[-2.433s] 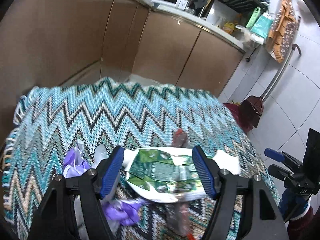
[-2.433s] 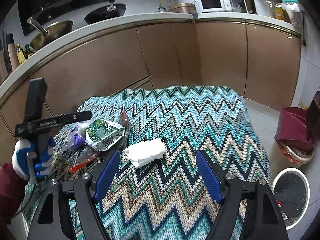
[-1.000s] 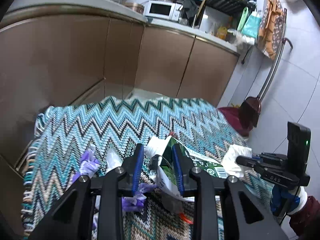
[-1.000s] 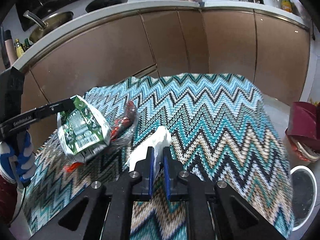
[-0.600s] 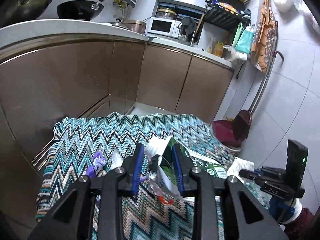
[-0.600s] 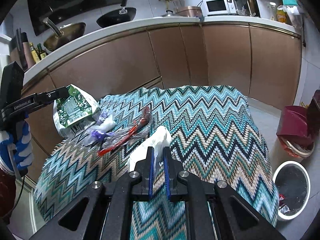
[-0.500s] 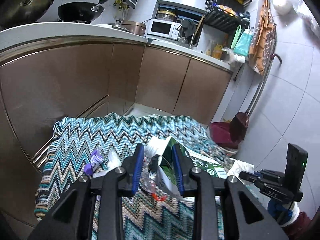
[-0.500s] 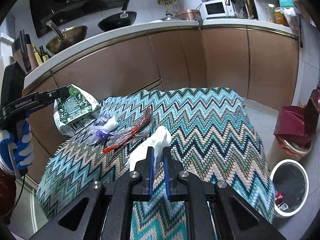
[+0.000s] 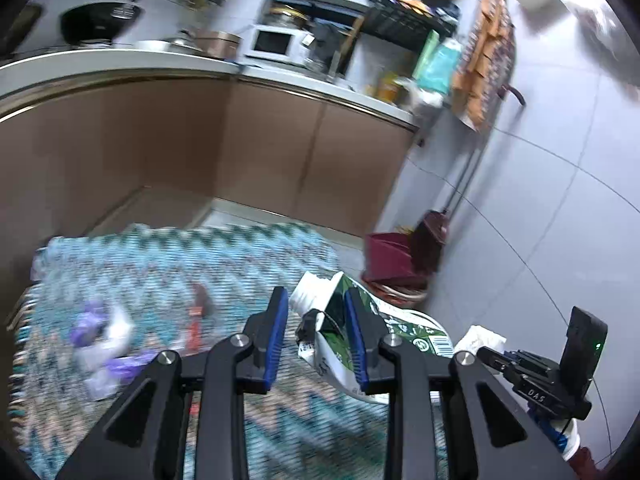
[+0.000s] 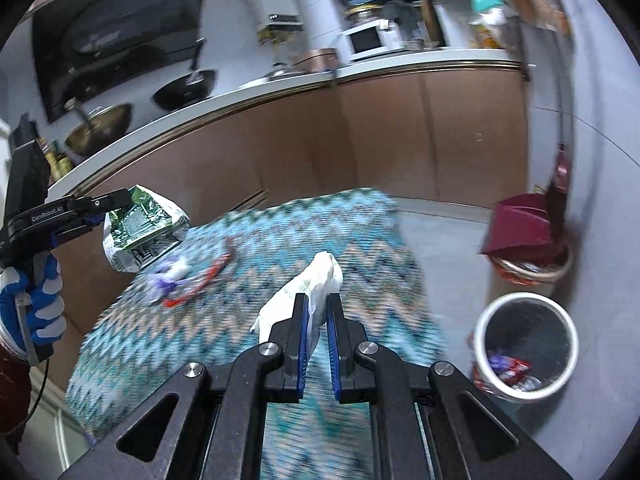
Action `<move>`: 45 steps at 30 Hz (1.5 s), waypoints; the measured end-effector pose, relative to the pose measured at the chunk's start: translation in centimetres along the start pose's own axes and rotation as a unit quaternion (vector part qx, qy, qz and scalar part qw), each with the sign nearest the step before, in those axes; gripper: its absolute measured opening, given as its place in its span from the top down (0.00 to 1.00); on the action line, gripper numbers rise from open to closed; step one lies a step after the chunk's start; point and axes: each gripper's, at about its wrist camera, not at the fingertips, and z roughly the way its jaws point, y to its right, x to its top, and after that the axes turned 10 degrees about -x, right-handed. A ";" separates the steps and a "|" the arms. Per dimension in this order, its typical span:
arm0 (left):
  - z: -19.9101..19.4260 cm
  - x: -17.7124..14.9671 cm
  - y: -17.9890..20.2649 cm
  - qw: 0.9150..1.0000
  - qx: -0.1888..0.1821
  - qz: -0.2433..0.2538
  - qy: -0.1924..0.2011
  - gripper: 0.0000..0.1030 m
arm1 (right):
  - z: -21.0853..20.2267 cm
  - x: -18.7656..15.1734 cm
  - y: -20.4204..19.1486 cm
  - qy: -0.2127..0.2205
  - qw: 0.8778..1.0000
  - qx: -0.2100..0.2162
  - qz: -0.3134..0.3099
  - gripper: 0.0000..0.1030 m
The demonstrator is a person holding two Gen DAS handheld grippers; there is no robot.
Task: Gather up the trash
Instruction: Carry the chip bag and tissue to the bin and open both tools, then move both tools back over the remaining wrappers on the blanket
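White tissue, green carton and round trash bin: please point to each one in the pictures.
White tissue (image 10: 316, 284), right wrist view, crumpled upper part.
Green carton (image 9: 332, 320), left wrist view, folded top.
Round trash bin (image 10: 568, 332), right wrist view, rim.

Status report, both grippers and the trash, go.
Left gripper shut on green carton. Right gripper shut on white tissue. Wrappers on zigzag cloth. Bin open, path clear.

**Two maker's marks, little else legible**

"GenRobot.AI" stands in white letters on the side of the black handheld left gripper (image 10: 116, 199) — seen from the right wrist. Letters reading roughly "DAS" sit on the black body of the right gripper (image 9: 486, 354). Beside that mark, the crumpled green-and-white printed foil bag (image 9: 394, 330) carries a barcode — its print is too small to read.
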 end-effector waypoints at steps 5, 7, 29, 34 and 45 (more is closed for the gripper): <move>9.0 0.8 4.5 0.998 -0.046 0.020 -0.043 0.74 | 0.1 -0.9 6.8 0.004 0.997 -0.059 0.046 0.92; 12.4 0.9 6.2 0.996 -0.060 0.025 -0.058 0.74 | 0.3 -1.0 9.9 0.005 0.994 -0.088 0.066 0.91; 45.4 -3.8 17.6 0.973 -0.079 0.050 -0.212 0.63 | 11.1 -3.0 25.0 -0.064 0.959 -0.256 0.100 0.68; 43.4 -3.9 17.1 0.975 -0.094 0.046 -0.196 0.63 | 10.2 -3.9 25.2 -0.068 0.958 -0.253 0.113 0.68; 29.3 -1.4 16.3 0.994 -0.054 0.053 -0.084 0.52 | 3.8 -0.9 18.8 -0.017 0.965 -0.242 0.098 0.56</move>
